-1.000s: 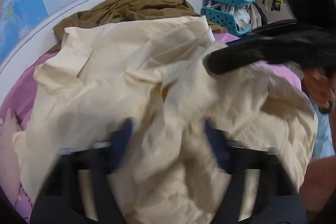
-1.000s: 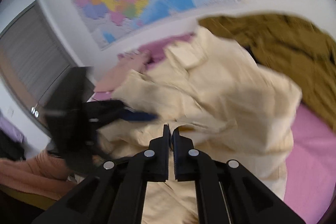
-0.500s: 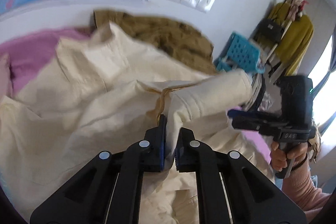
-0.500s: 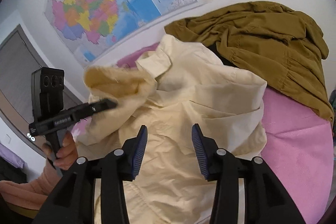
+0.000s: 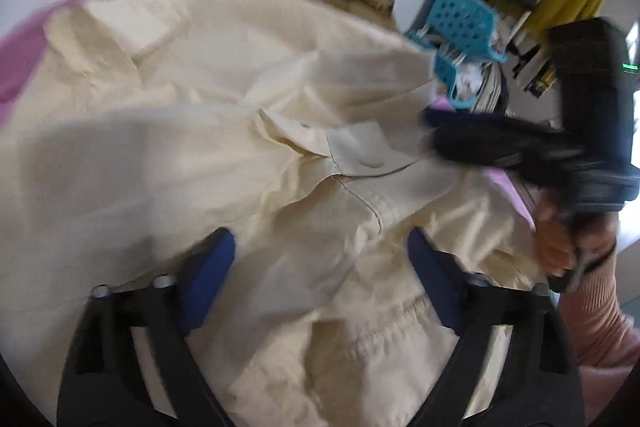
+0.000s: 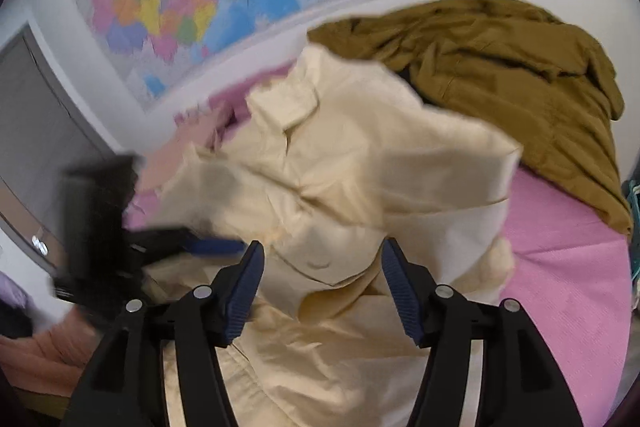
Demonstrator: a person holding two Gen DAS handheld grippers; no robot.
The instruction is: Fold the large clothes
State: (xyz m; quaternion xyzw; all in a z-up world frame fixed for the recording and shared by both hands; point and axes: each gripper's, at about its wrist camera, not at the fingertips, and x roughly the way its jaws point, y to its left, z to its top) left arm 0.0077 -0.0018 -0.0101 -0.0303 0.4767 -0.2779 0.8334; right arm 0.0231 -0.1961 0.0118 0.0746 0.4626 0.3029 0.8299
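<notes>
The cream shirt [image 5: 248,115] lies crumpled on the pink bed [image 6: 560,267], its collar toward the wall edge, beside an olive garment [image 6: 500,75]. The left hand-held gripper [image 5: 320,255] hovers over the shirt; its jaws have just been opening and stand wide apart, nothing pressed between them. The right hand-held gripper [image 6: 322,267] has also been opening; its jaws stand apart over a shirt fold without pressing it.

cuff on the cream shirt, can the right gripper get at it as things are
Probably yes: the right gripper has just been opening its jaws, the cuff lies bare between them, and the left gripper sits off to one side.
</notes>
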